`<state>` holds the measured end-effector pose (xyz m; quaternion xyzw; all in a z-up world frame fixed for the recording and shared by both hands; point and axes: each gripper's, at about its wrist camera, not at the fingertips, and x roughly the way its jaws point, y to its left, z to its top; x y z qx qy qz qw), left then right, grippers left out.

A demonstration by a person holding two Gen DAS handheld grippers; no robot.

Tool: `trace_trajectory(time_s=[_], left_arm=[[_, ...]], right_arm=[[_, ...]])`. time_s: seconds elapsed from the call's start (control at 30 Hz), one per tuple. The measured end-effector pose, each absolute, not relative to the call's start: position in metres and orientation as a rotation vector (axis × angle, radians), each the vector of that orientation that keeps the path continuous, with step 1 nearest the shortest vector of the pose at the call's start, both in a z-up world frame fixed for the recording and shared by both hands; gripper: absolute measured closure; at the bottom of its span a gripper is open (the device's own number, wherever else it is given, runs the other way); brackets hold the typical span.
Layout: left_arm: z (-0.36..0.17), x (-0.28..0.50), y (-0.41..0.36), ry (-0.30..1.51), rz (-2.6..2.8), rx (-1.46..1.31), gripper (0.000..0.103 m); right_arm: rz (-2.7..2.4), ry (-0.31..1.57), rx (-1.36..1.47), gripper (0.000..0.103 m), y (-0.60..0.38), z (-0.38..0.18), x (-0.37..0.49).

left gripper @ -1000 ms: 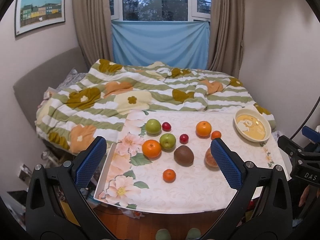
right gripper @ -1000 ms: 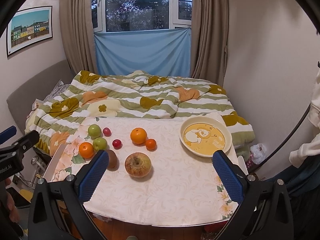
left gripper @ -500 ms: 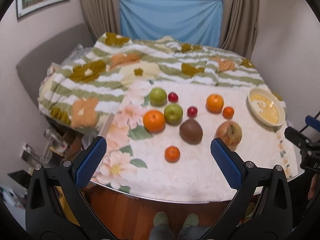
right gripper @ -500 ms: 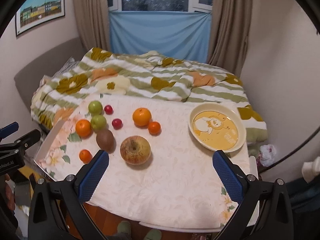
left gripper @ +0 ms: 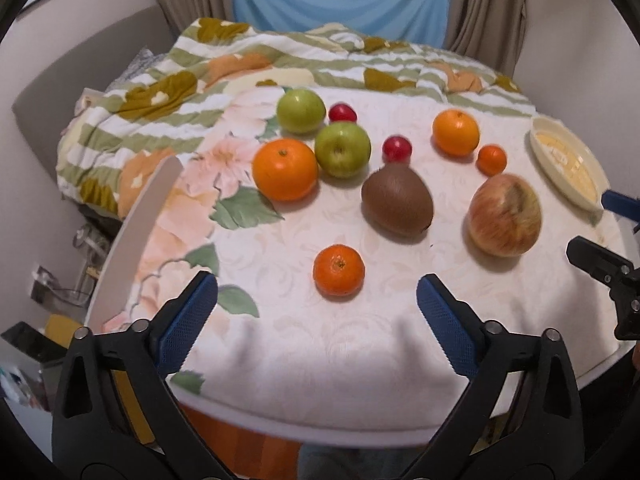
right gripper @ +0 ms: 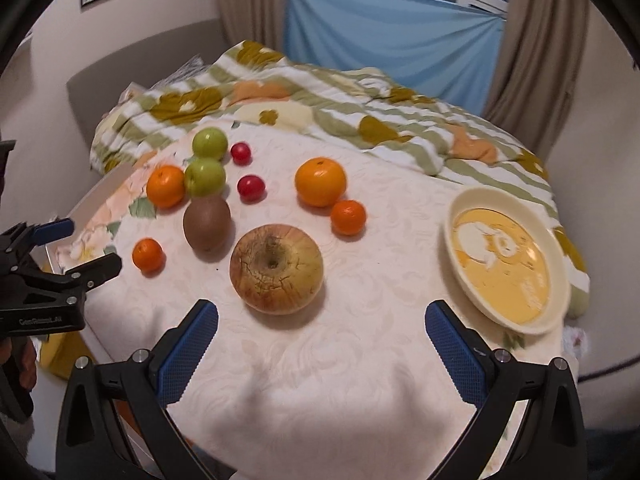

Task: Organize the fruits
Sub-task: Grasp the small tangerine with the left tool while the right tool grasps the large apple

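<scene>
Fruit lies loose on a table with a cream floral cloth [left gripper: 280,344]. My left gripper [left gripper: 316,324] is open and empty, just short of a small mandarin [left gripper: 339,269]. Beyond it lie a kiwi [left gripper: 397,200], a large orange [left gripper: 285,169], two green apples [left gripper: 342,149], two red plums [left gripper: 397,149], another orange [left gripper: 455,131] and a large russet apple [left gripper: 505,214]. My right gripper [right gripper: 322,344] is open and empty, just short of that russet apple [right gripper: 276,269]. A yellow-and-cream plate [right gripper: 506,268] lies empty at the right.
A bed with a green striped floral quilt [right gripper: 360,120] lies behind the table. The table's front edge is under both grippers. The left gripper shows at the left edge of the right wrist view [right gripper: 52,272]. A wall stands close on the right.
Both grippers have moved forward and down toward the table. The fruit looks much larger now. Nothing was taken hold of; both stay open.
</scene>
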<state>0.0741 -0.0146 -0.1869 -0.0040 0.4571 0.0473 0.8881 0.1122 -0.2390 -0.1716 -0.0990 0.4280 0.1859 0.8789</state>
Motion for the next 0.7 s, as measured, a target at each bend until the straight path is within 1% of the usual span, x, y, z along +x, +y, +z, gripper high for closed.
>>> trace_trajectory(time_s=[0.1, 0.2, 0.27, 0.3, 0.4, 0.47, 0.53, 0.57, 0.6, 0.63, 0.7], left_arm=[[-0.198, 0.083, -0.018, 0.969, 0.091, 0.016, 0.007], [-0.205, 0.091, -0.017, 0.984, 0.084, 0.005, 0.007], [-0.209, 0.095, -0.017, 0.994, 0.081, 0.004, 0.01], [-0.211, 0.097, -0.018, 1.0, 0.08, 0.011, 0.013], [-0.218, 0.104, -0.021, 1.018, 0.06, 0.019, 0.019], [-0.222, 0.106, -0.023, 1.032, 0.05, 0.023, 0.028], [-0.227, 0.109, -0.024, 1.049, 0.054, 0.029, 0.048], [-0.228, 0.11, -0.023, 1.054, 0.057, 0.028, 0.051], [-0.23, 0.11, -0.023, 1.058, 0.054, 0.02, 0.057], [-0.231, 0.111, -0.023, 1.062, 0.048, 0.012, 0.06], [-0.231, 0.111, -0.022, 1.056, 0.045, 0.015, 0.06]], right_arm=[[0.422, 0.911, -0.225, 0.0, -0.235, -0.185, 0.123], [0.453, 0.933, -0.24, 0.0, -0.23, -0.195, 0.131], [0.471, 0.943, -0.239, 0.0, -0.228, -0.197, 0.135], [0.477, 0.945, -0.245, 0.0, -0.226, -0.199, 0.136], [0.481, 0.943, -0.273, 0.001, -0.219, -0.203, 0.139], [0.491, 0.95, -0.28, 0.005, -0.215, -0.206, 0.141], [0.503, 0.962, -0.286, 0.007, -0.212, -0.209, 0.144], [0.509, 0.966, -0.289, 0.008, -0.21, -0.211, 0.144], [0.514, 0.969, -0.294, 0.009, -0.208, -0.212, 0.145], [0.516, 0.971, -0.298, 0.01, -0.205, -0.214, 0.146], [0.519, 0.976, -0.31, 0.012, -0.202, -0.216, 0.147]])
